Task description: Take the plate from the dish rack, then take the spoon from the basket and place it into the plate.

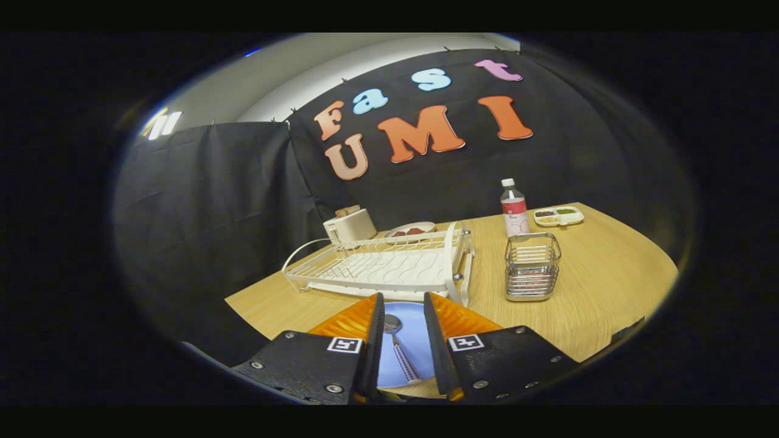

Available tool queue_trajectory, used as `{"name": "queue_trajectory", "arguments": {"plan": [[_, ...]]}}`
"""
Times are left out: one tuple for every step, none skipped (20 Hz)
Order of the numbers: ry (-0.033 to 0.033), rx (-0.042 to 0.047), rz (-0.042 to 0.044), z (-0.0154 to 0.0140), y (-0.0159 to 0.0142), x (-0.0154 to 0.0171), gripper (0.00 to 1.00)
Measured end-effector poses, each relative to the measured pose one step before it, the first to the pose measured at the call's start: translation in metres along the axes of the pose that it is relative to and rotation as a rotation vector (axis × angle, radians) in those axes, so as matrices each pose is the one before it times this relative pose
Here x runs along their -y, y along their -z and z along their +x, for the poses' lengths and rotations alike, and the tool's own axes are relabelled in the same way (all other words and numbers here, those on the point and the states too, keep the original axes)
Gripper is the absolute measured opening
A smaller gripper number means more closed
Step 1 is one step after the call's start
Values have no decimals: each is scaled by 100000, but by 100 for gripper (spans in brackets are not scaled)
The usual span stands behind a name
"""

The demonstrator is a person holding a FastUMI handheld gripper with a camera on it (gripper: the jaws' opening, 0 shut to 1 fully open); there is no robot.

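A light blue plate (420,340) lies flat on the wooden table (596,292), just in front of the white dish rack (377,267). A metal spoon (394,325) rests in the plate, its bowl pointing toward the rack and its striped handle toward me. My gripper (403,299) hovers over the plate with its fingers apart. The spoon shows in the gap between them, and neither finger touches it. The fingers hide the plate's left and right sides. The wire basket (532,266) stands right of the rack, beyond the right finger.
Behind the rack stand a white toaster (350,225) and a small plate of food (411,231). A plastic bottle (515,210) and a compartment tray (558,215) sit behind the basket. Bare table stretches right of the basket, and the table's left edge runs close by the rack.
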State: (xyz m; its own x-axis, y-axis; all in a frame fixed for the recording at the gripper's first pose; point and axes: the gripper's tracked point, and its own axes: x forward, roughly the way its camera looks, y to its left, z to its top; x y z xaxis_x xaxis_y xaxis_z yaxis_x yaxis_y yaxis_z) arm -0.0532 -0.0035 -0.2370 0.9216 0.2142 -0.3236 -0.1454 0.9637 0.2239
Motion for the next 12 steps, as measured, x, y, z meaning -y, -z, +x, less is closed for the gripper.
{"name": "queue_trajectory", "arguments": {"plan": [[2649,2386,-1540,-197,-845,329,40],[2626,2717,-1882,-219,-1031,254,47],[2069,2710,-1802,-261,-1080,166,50],[1545,3205,-1317,-169,-1223,-239,58],[2572,2702,-1017,-116,-1157,158,61],[2791,3047,-1121,-157,-1000,315,66],[2785,2858,-1177,-140,-1128,268,69],[2506,2417,-1072,-226,-911,50,73],[2059,2573,-1069,-143,-1029,63,75],[2287,2315,-652,-360,-1054,76,78],[1173,2406,-554,-267,-955,-44,80],[943,2178,-482,-48,-904,-223,83]]}}
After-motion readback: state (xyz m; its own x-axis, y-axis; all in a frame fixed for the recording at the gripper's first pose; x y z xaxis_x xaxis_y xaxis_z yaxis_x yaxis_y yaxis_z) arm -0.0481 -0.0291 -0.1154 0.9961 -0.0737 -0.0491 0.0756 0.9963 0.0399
